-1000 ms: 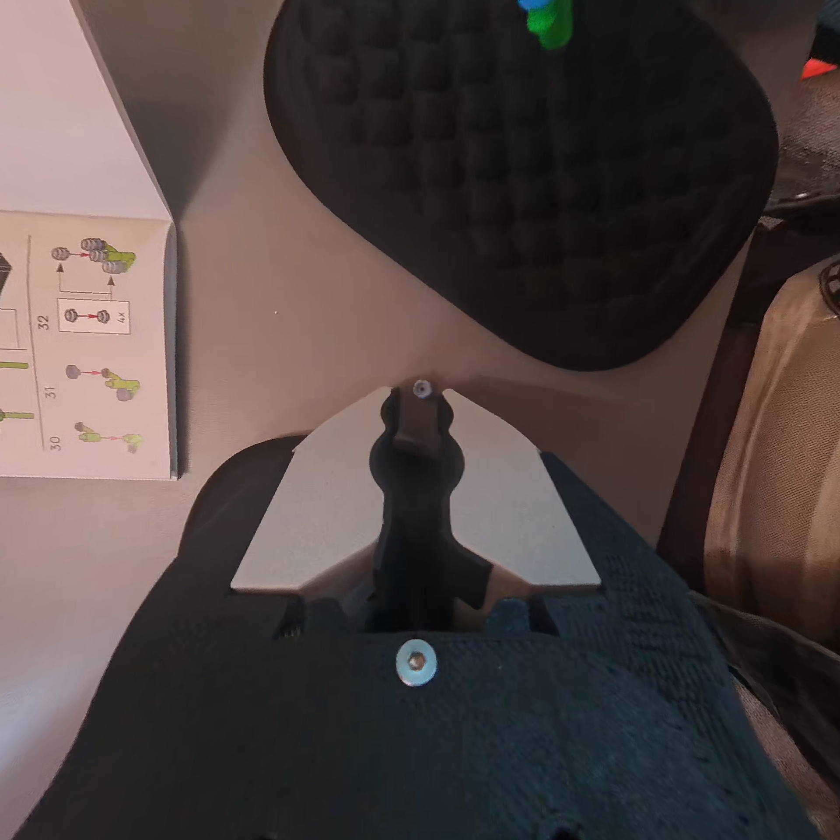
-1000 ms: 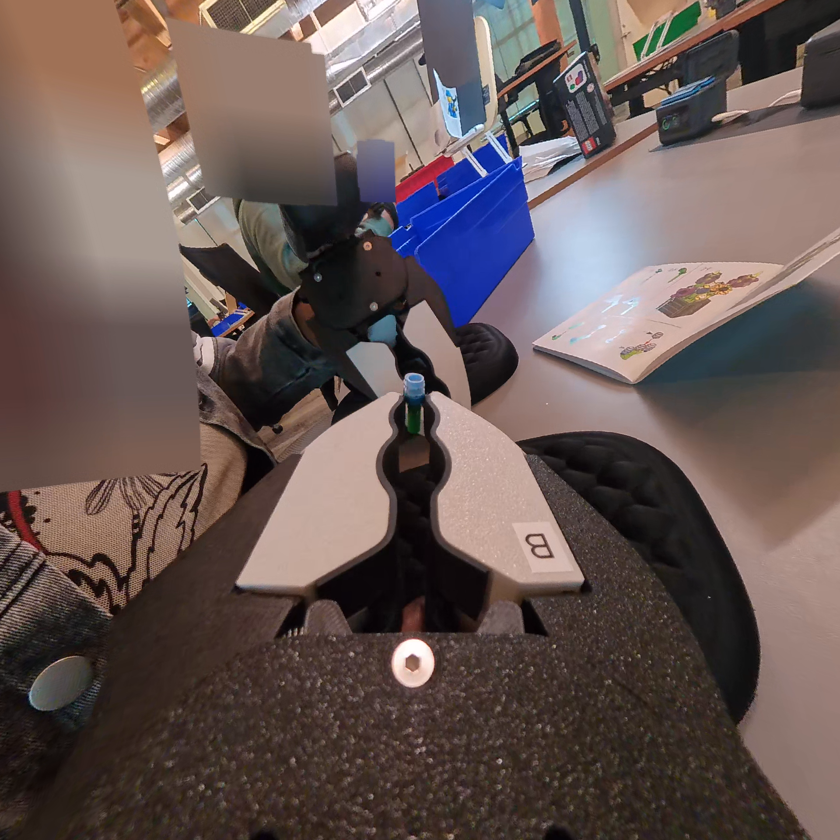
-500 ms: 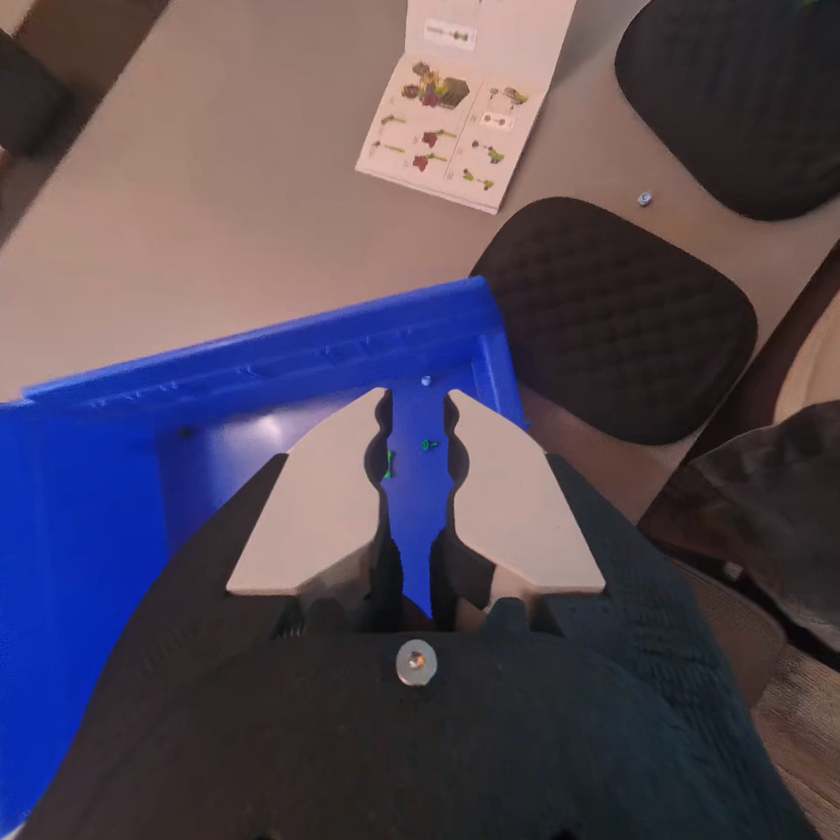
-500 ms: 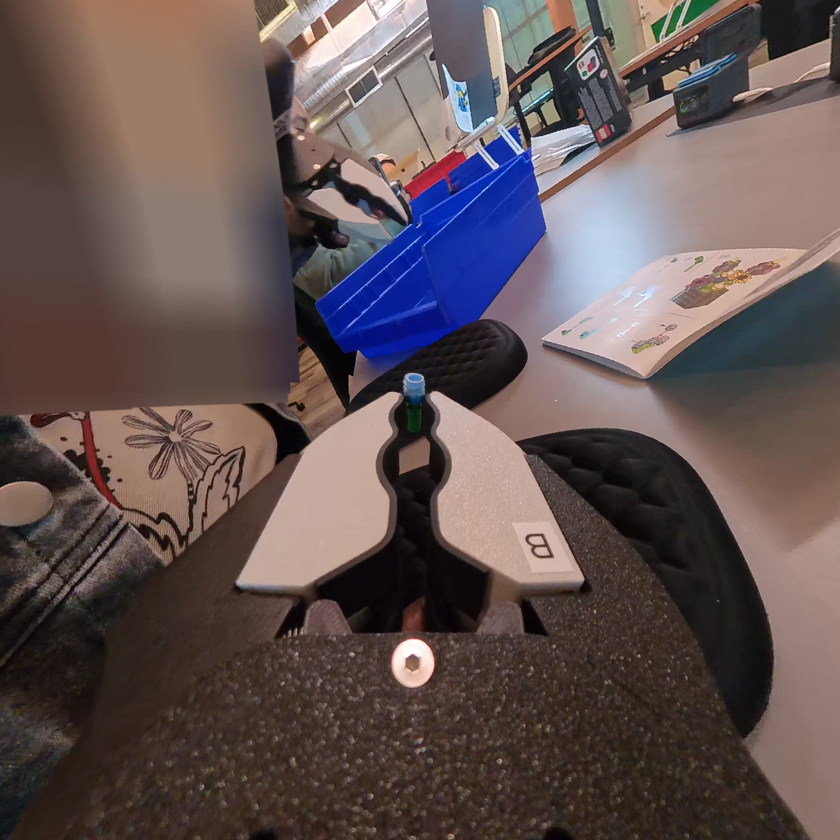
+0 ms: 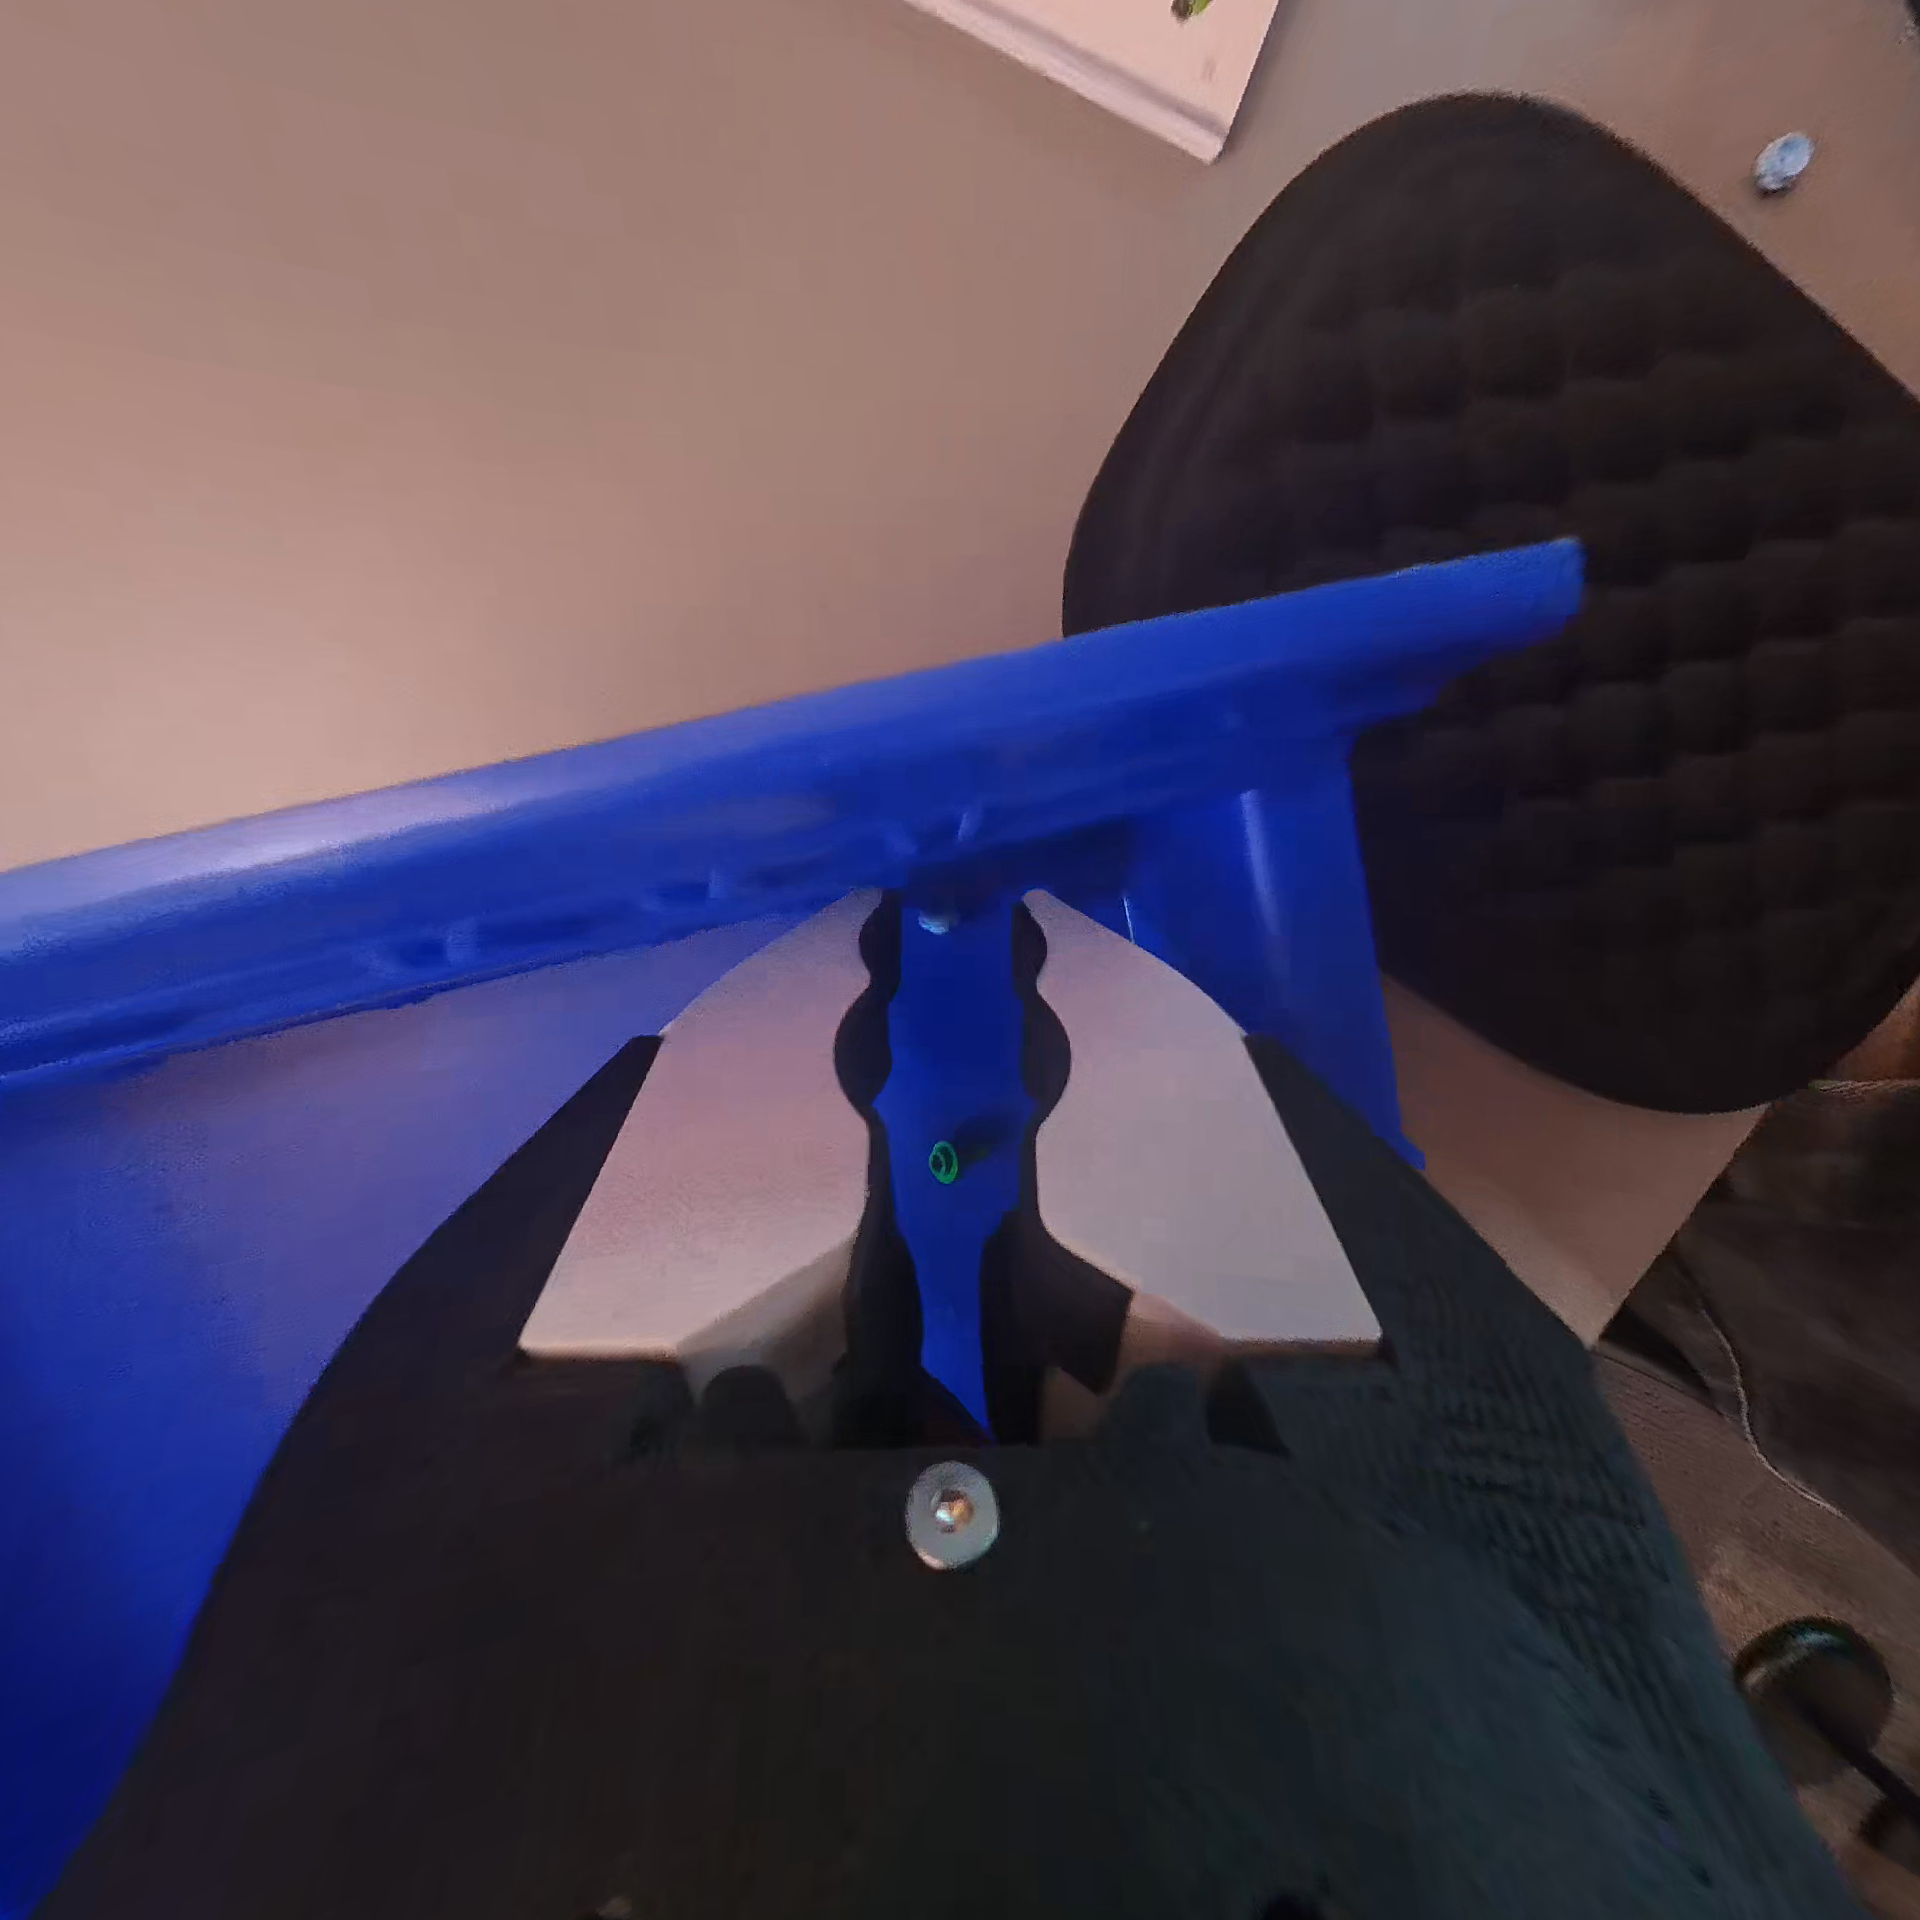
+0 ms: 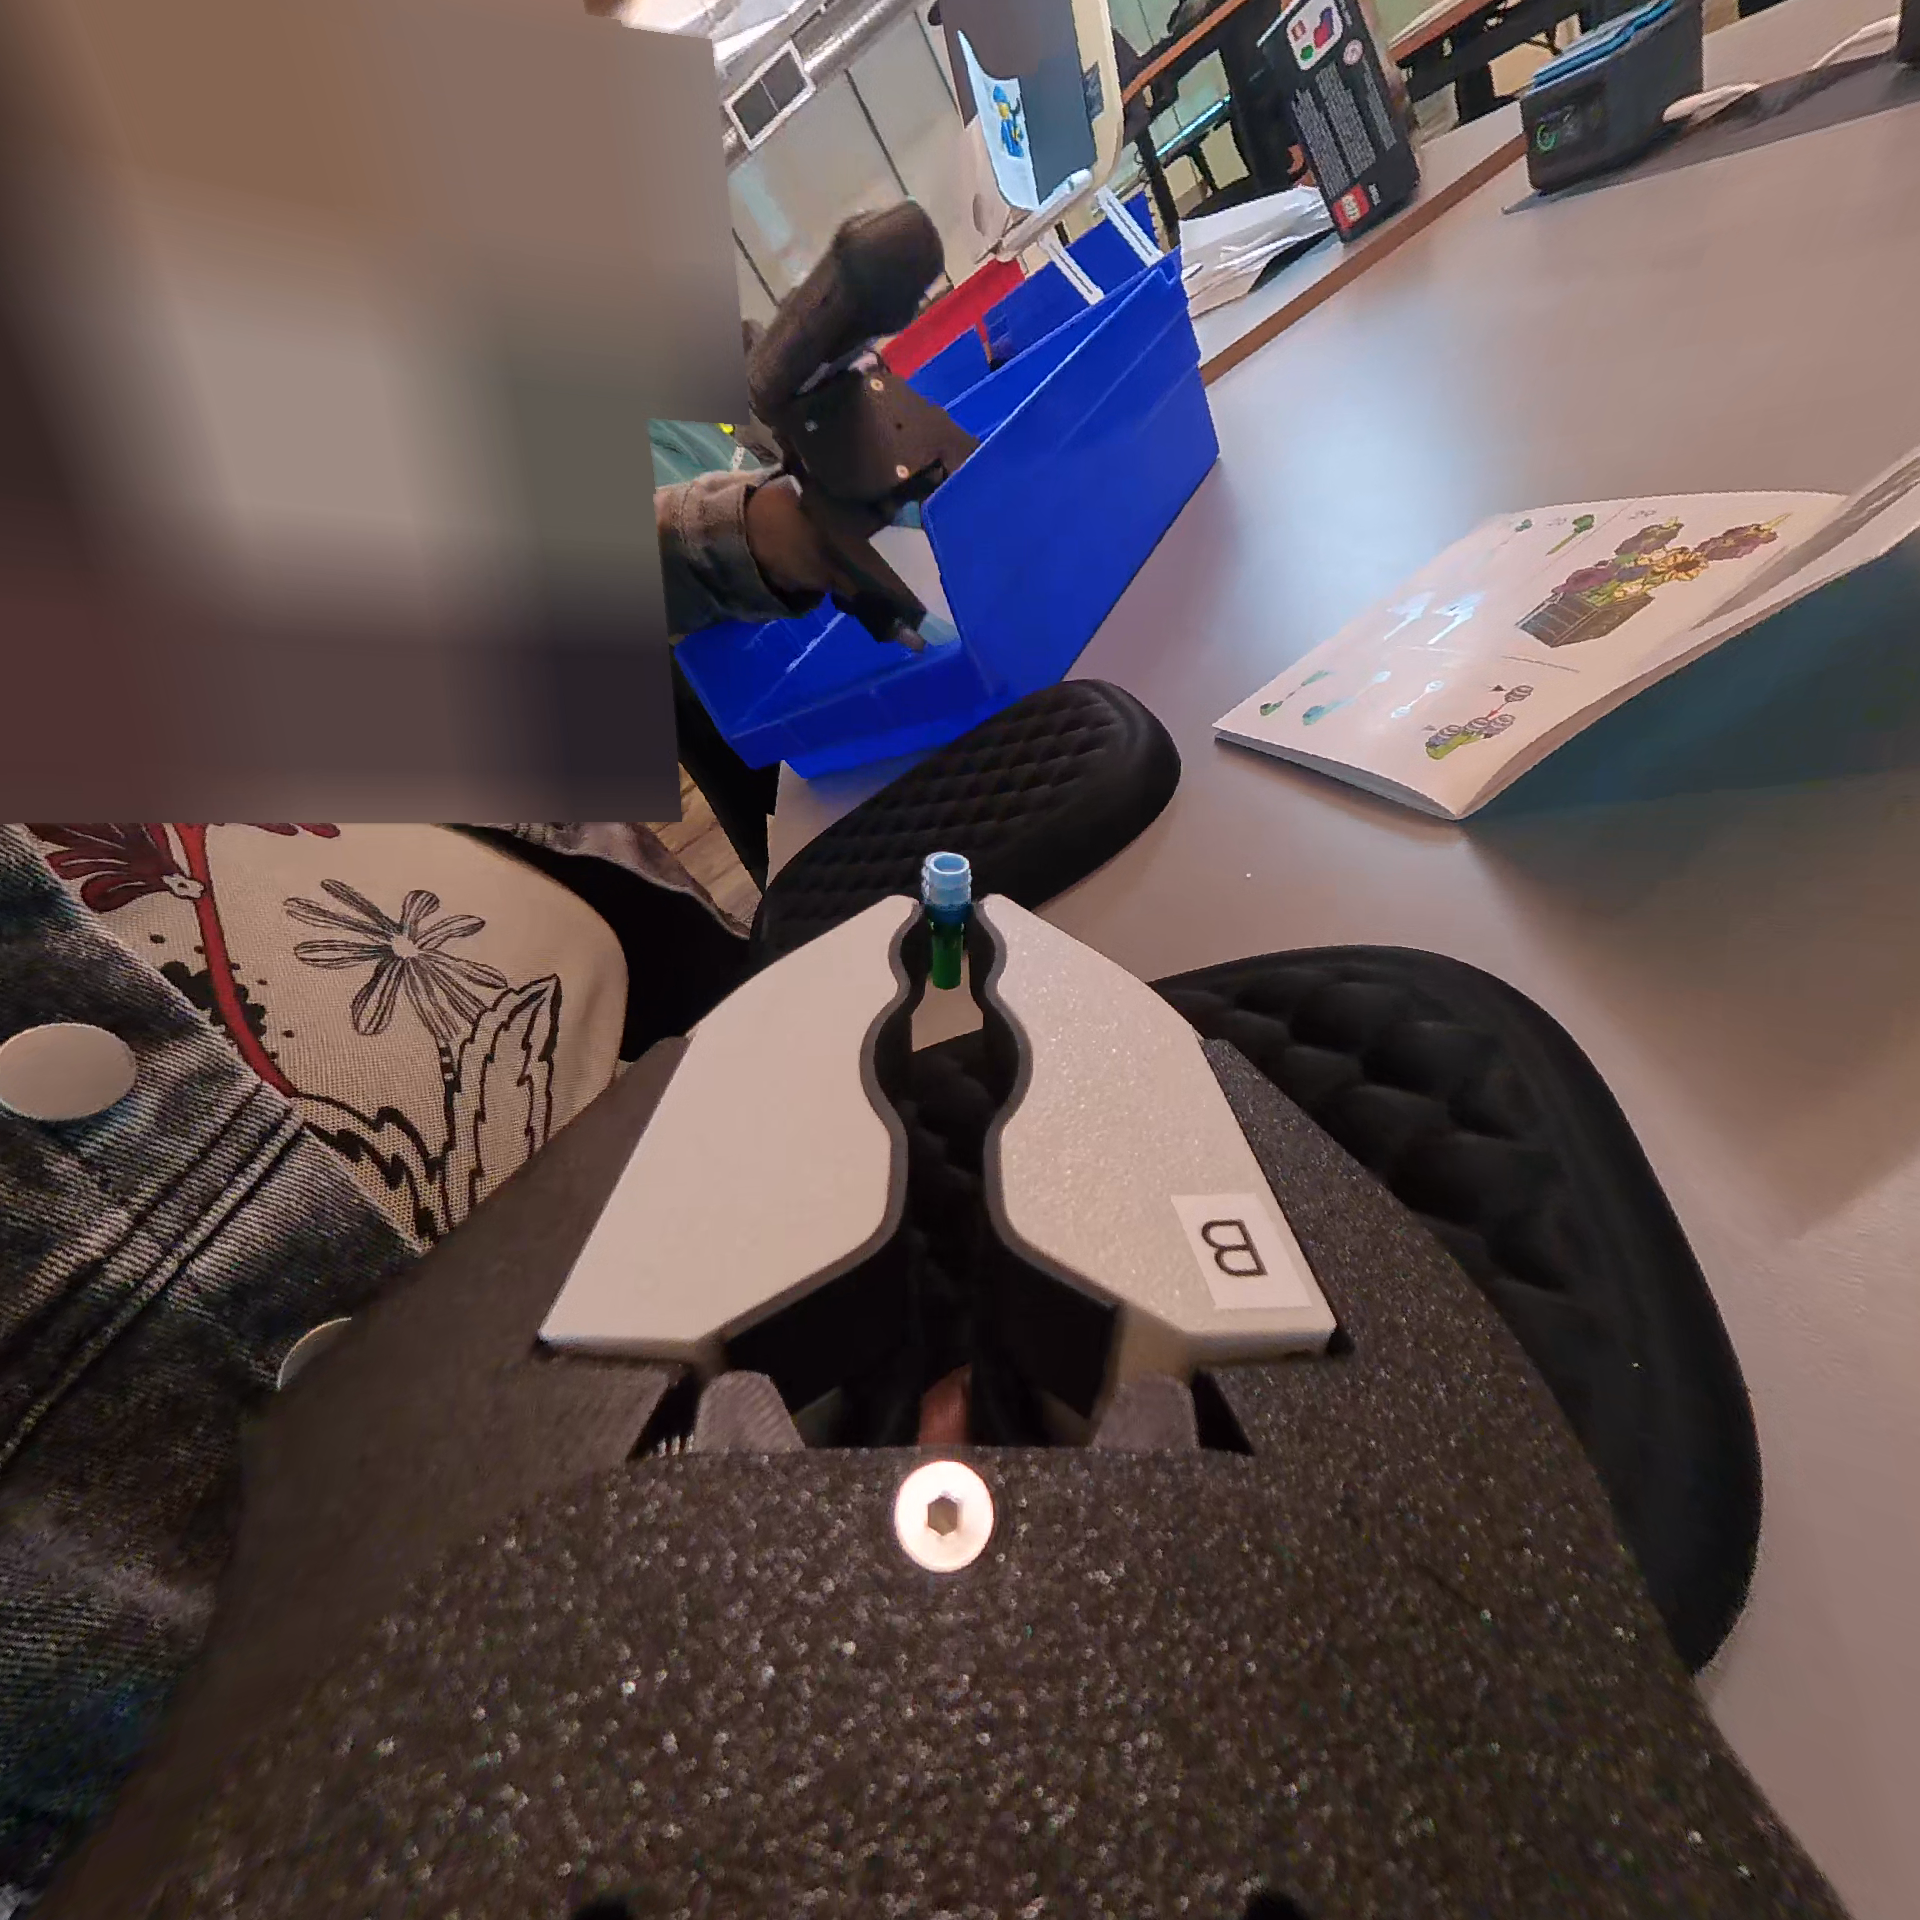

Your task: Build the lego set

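My left gripper is open and reaches down into a blue bin. A small green piece lies on the bin floor in the gap between the fingers. A small pale piece lies at the fingertips. My right gripper is shut on a small green stem with a light blue top and holds it above a black pad. The right wrist view shows the left gripper far off inside the blue bin.
An open instruction booklet lies on the grey table to the right of the bin. A second black pad lies beside the bin, also in the left wrist view. A small grey piece sits on the table. More bins and boxes stand far behind. Spacing between my two grippers at the tips: around 30 centimeters.
My left gripper opened, swung from the black pad over to the blue bin and dropped down inside it. My right gripper has kept hold of the green and blue piece and barely moved.
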